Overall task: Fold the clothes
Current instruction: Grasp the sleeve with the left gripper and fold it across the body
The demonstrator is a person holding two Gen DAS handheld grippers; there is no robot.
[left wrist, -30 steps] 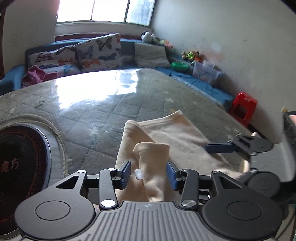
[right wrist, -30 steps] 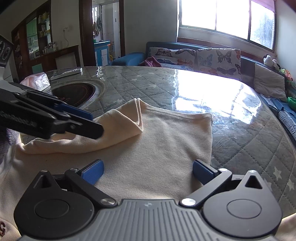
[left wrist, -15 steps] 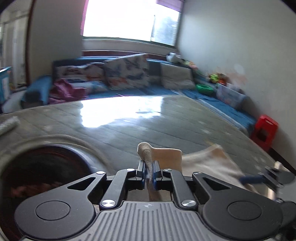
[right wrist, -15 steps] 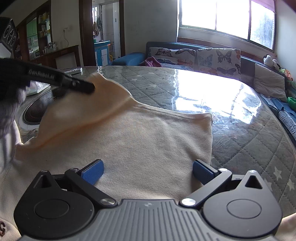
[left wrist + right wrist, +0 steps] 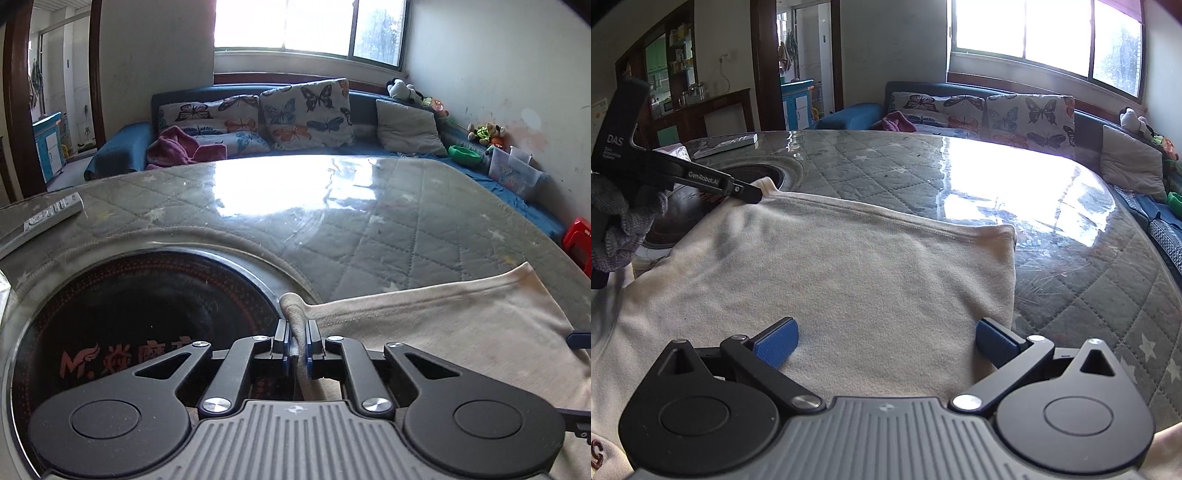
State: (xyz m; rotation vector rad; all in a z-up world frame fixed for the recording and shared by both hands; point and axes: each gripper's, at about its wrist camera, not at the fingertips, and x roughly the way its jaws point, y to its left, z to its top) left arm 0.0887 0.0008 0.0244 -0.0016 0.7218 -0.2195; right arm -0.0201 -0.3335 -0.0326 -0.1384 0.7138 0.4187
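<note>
Left wrist view: my left gripper [image 5: 296,341] is clamped tight on a bunched corner of the garment [image 5: 443,325]. The pinched cloth stands up in a small knob above the pads and runs down between them toward the camera. The grip sits over the edge of the cooktop [image 5: 140,314], a round black plate set into the table [image 5: 369,221]. Red print on the plate reads "M." with a winged mark, then characters I cannot read whole. The garment is cream, soft and slightly pilled, with a stitched hem along its far edge. It stretches from my grip to the right across the quilted, glossy table cover. A remote [image 5: 51,214] lies at the far left of the table.

Right wrist view: my right gripper [image 5: 886,341] stands wide open, low over the near part of the garment [image 5: 849,266], the blue pads [image 5: 775,341] well apart with nothing between them. Whether they touch the cloth I cannot tell. The garment lies mostly flat, hem straight along the far side, right edge folded under. Its far left corner is pulled taut by the left gripper [image 5: 753,192], held by a gloved hand [image 5: 620,229]. White lettering on that tool reads "GenRobot.AI" and "DAS". Dark red lettering shows at the cloth's near left edge, cut off.
</note>
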